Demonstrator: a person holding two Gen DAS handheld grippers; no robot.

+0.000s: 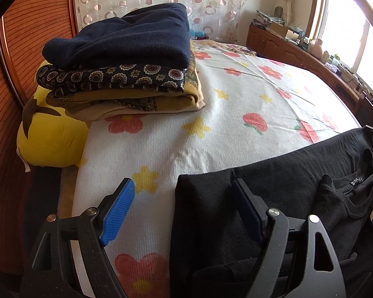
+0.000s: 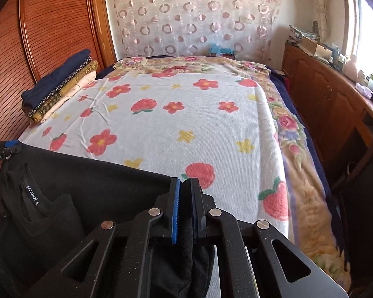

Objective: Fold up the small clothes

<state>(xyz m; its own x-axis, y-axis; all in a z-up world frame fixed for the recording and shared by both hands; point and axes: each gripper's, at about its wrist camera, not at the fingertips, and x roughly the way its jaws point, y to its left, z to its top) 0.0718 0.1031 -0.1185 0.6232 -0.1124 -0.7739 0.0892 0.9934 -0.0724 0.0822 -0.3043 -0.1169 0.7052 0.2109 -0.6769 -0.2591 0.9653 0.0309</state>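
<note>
A black garment (image 1: 286, 186) with a neck label lies at the near edge of the bed. It also shows in the right wrist view (image 2: 87, 186). My left gripper (image 1: 184, 193) is open, its jaws spread wide over the garment's left edge; one blue pad is over the sheet, the other rests on the black cloth. My right gripper (image 2: 186, 193) is shut on the garment's right edge, with black cloth pinched between the blue pads. The left gripper also shows at the far left of the right wrist view (image 2: 2, 149).
A white flower-print sheet (image 2: 186, 124) covers the bed. A stack of folded clothes (image 1: 121, 57) sits at the far left, beside a yellow cushion (image 1: 49, 136). A wooden wardrobe (image 2: 37, 37) stands on the left, and a cluttered wooden cabinet (image 2: 335, 94) on the right.
</note>
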